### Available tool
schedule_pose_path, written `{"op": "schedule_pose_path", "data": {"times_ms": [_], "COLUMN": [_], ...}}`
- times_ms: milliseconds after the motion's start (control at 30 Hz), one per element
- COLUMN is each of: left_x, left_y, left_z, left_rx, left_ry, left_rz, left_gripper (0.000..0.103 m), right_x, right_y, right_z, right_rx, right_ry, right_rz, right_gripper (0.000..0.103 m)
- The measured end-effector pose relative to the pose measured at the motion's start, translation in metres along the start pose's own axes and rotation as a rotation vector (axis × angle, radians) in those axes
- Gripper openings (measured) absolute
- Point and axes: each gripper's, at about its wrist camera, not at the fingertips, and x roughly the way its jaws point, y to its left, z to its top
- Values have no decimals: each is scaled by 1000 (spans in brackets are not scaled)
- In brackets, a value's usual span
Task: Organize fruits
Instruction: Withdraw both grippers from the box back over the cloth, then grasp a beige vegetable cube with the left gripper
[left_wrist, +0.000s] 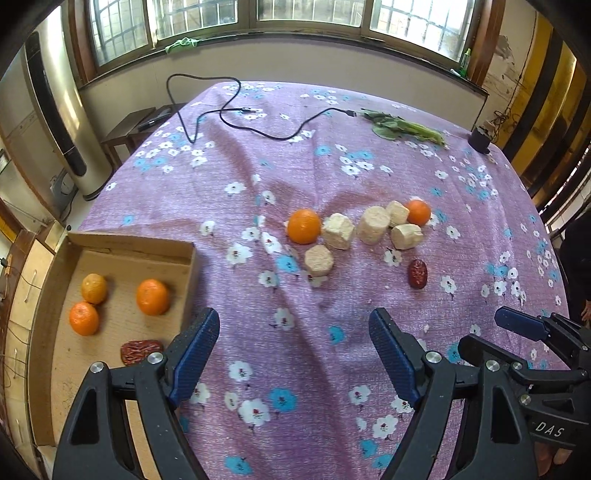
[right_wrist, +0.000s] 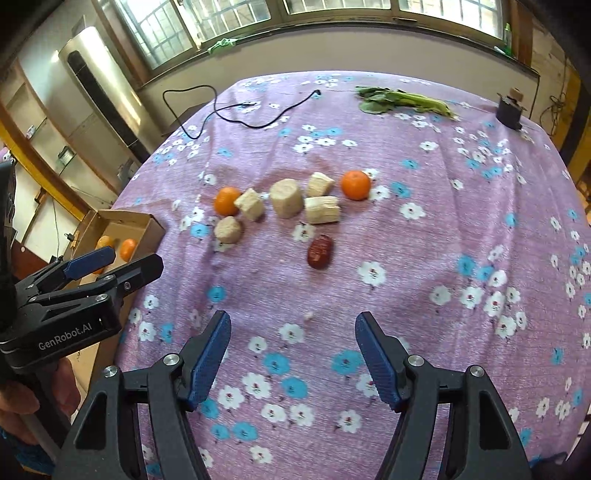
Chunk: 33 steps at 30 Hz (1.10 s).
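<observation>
A cardboard box (left_wrist: 190, 266) at the table's left edge holds three oranges (left_wrist: 152, 296) and a red date (left_wrist: 140, 350). On the purple floral cloth lie two more oranges (left_wrist: 303, 226) (left_wrist: 418, 212), several pale peeled fruit chunks (left_wrist: 338, 232) and a second red date (left_wrist: 417, 273). My left gripper (left_wrist: 293, 325) hangs open above the cloth just right of the box, nothing between its fingers. In the right wrist view my right gripper (right_wrist: 293, 323) is open and empty, short of the date (right_wrist: 320, 252) and the chunks (right_wrist: 286, 197). The left gripper (right_wrist: 110, 264) shows beside the box (right_wrist: 122, 221).
A black cable (left_wrist: 229, 114) snakes across the far left of the table. Green leafy vegetables (left_wrist: 402, 127) and a small dark object (left_wrist: 480, 139) lie at the far right. A tall air conditioner (left_wrist: 59, 110) stands past the left edge. Windows run behind.
</observation>
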Motion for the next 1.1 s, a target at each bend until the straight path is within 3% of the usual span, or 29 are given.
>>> {"op": "schedule_pose_path", "data": {"times_ms": [267, 567, 1100], "left_x": [23, 50, 96], "left_y": [-6, -19, -2], "left_z": [10, 31, 37], "left_rx": [-8, 23, 18], "left_ry": [28, 8, 73], "left_rz": [-80, -139, -86], "left_gripper": [82, 82, 82], "right_x": [8, 20, 43], "right_y": [-20, -25, -29], "right_z": [-1, 2, 19], "right_rx": [36, 43, 30], "right_ry": [13, 23, 45], "right_rz": [4, 26, 38], "right_gripper": [74, 74, 74]}}
